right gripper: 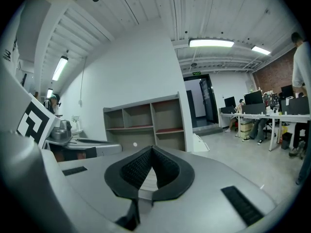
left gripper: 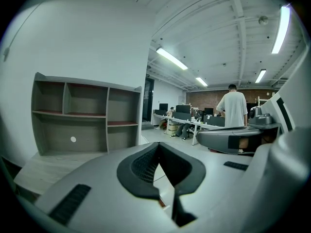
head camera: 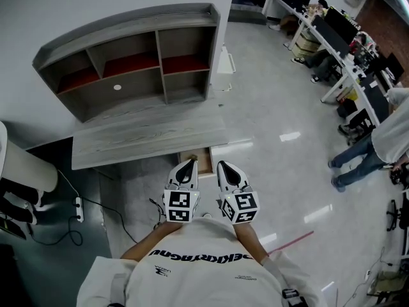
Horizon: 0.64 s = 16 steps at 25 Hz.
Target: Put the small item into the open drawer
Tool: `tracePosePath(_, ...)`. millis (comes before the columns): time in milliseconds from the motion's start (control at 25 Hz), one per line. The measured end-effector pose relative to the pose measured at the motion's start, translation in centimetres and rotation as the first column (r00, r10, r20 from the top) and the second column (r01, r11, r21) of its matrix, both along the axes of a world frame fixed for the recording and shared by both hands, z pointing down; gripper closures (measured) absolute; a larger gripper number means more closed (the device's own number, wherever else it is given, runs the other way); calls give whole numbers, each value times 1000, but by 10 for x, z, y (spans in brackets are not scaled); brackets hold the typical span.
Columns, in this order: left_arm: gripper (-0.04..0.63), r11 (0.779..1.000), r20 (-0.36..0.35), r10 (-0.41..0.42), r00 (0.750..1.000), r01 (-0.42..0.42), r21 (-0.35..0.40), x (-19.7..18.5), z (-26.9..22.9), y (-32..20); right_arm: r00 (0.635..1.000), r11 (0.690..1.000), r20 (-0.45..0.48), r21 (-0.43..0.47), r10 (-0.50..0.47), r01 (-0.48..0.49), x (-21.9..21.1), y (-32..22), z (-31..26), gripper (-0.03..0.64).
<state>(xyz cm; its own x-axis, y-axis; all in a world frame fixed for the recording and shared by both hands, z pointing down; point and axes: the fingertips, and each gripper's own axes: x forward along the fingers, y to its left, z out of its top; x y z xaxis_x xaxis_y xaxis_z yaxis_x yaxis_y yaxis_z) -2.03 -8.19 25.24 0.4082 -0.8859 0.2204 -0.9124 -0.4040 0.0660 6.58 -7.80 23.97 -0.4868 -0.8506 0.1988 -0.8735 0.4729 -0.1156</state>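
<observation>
Ceiling lights [left gripper: 170,58] in gripper views; open drawer [head camera: 201,160] in head view

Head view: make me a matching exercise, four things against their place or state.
Things:
1 shelf unit
2 open drawer
3 power strip
4 left gripper

Place or state:
a on the floor, at the left
b jaws shut
c standing on the desk
d under the desk's front edge

Pairs: 1-c, 2-d, 3-a, 4-b
</observation>
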Motion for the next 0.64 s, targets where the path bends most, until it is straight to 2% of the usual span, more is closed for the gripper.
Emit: tracePosePath(640, 580, 998, 33, 34, 999, -36, 44, 9, 2, 1, 1000, 999, 7, 29, -12, 12, 4, -3, -2, 584)
